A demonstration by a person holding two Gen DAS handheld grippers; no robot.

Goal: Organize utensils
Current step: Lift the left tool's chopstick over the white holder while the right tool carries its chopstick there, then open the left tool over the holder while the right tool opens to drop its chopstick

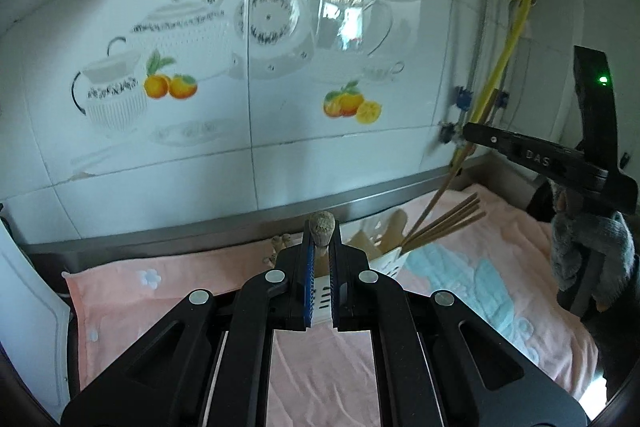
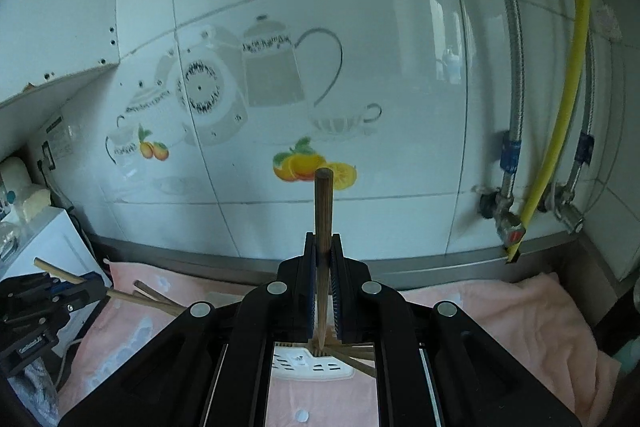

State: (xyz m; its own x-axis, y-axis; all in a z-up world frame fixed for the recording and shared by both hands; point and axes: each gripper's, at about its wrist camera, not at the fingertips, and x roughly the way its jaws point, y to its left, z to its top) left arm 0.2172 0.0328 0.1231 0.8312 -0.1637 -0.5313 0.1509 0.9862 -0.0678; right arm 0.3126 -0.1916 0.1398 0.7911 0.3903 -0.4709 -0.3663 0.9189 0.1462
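Two grippers, both clamped on utensils. L gripper [image 1: 321,247] pinches a pale wooden stick-like utensil [image 1: 321,227] w/ a rounded, speckled end poking up between the blue pads; can't tell what kind of utensil it is. R gripper [image 2: 323,259] pinches one dark brown chopstick [image 2: 322,211], roughly upright, blunt round end on top, tapered tip pointing down toward the holder.

Utensil holder [image 1: 390,261] is white w/ dark slot cutouts in its wall and sits on a pink towel [image 1: 160,291] w/ pale flower prints and a light blue patch. In the L view it's just beyond the gripper, a bit right. Several brown chopsticks [image 1: 448,223] fan out of it, leaning right, and flat light-wood utensil handles [image 1: 394,227] stand behind them.

In the R view the holder shows near, under the jaws, w/ the chopstick tips crossing at its top rim. The held chopstick's tip is right above that bundle; touching or not, can't tell.

Far side: white tiled wall [image 2: 360,27] w/ teapot and orange decals. Yellow hose [image 2: 568,87] and braided metal hoses run down at far right.
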